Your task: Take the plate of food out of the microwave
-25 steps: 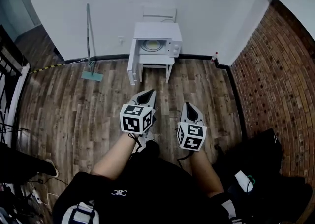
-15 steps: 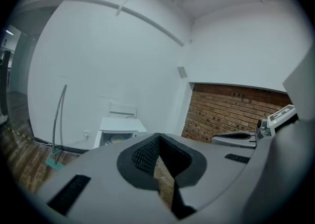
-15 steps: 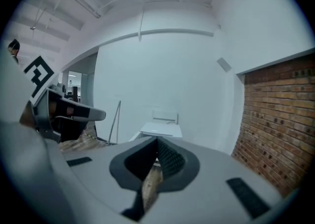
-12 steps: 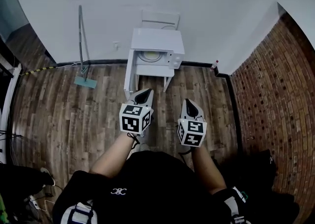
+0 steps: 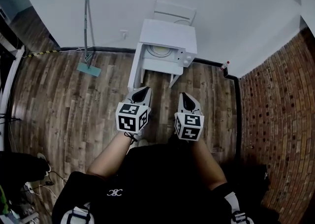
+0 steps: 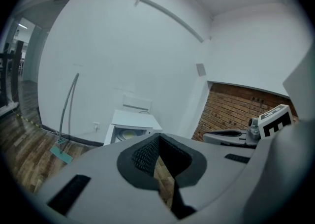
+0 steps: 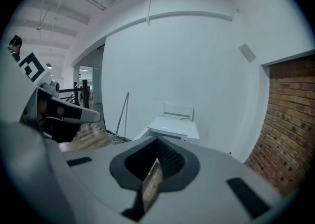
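Head view puts the microwave (image 5: 170,35) on its small white surface (image 5: 158,64) by the wall, door (image 5: 133,65) swung open, plate (image 5: 161,49) inside, well apart from the left gripper (image 5: 141,92) and right gripper (image 5: 187,101), says one.
Jaws? asks the other.
Both clenched, empty. I'd approach square to the opening, spread them before reaching in, and keep the plate level.
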A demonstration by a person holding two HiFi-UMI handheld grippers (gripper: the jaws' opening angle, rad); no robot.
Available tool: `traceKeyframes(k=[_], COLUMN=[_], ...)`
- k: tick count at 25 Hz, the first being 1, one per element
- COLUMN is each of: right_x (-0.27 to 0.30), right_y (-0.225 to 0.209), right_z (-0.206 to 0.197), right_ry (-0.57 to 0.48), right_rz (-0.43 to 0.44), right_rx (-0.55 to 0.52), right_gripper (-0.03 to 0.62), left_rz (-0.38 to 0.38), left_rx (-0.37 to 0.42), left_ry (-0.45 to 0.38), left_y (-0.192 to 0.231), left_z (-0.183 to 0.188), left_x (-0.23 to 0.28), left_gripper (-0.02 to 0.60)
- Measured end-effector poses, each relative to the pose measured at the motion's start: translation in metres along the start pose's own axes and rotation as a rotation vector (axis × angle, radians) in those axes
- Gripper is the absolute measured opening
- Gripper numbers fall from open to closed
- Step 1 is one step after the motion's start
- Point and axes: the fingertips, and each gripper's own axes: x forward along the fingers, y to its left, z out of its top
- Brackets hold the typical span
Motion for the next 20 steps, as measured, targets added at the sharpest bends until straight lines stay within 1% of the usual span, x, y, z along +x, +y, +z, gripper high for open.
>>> traceKeyframes(k=[6, 9, 15, 18, 20], right_x=[0.068, 0.108, 0.184, 0.224, 0.247], right_y=[-0.019, -0.035, -0.073, -0.088, -0.091], right_z=[0.006, 0.016, 0.030, 0.025, 0.017], right_ry=[0.016, 0.011, 0.034, 0.079, 0.123], right_rz=[0.110, 0.174, 0.308, 0.382, 0.432], right_rx=[-0.052, -0.096, -0.208, -0.264, -0.321], right_gripper=[0.008, 0.008, 0.008, 0.008, 0.008], left_rz=[0.110, 0.169, 0.284, 0.343, 0.381], left_rx=[-0.054, -0.079, -0.163, -0.214, -0.251], left_ry=[-0.016, -0.031, -0.050, -0.064, -0.068], left_y=[0.018, 0.024, 0.032, 0.036, 0.041], left_z=[0.001, 0.008, 0.020, 0.019, 0.013], left_x=[0.037, 0.068, 0.140, 0.170, 0.185], left_gripper=[-0.009, -0.009, -0.009, -0.009, -0.009])
